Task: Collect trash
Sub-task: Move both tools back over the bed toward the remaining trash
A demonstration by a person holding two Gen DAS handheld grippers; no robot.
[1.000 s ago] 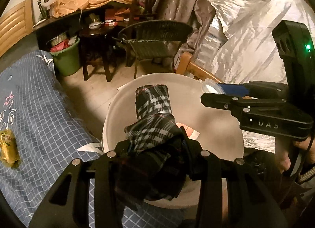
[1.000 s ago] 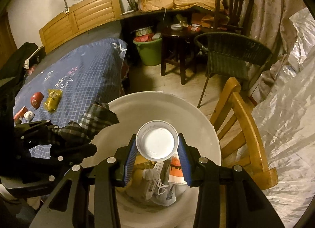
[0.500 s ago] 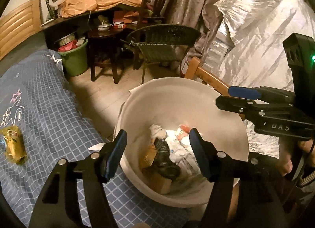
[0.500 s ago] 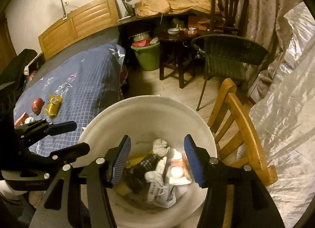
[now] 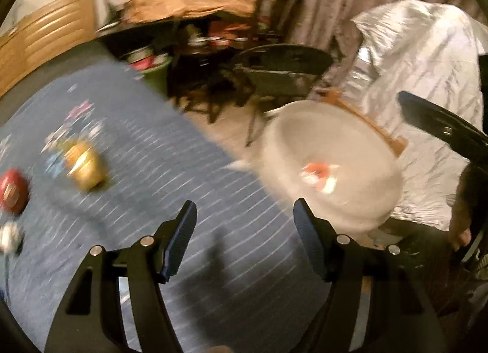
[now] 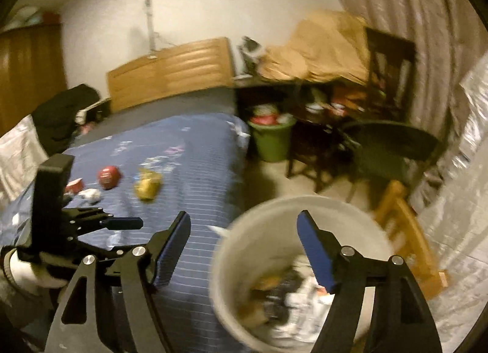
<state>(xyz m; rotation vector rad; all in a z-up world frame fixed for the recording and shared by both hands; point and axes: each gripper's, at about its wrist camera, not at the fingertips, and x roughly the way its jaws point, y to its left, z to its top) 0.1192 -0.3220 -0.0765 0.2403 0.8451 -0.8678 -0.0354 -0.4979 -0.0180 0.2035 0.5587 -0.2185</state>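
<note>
Trash left on the blue checked bedspread (image 6: 195,151) — a crumpled yellow wrapper (image 6: 147,187), a round red packet (image 6: 108,176) and what look, through the blur, like white scraps (image 6: 90,195). Left gripper (image 5: 244,222) empty, jaws set about halfway; right gripper (image 6: 244,231) empty too, jaws opening, above the round white bin (image 6: 244,316) of collected rubbish beside the bed. Best taken one per gripper, low and square, squeezed gently — keeping clear of the wooden chair (image 6: 405,231) by the bin.
</note>
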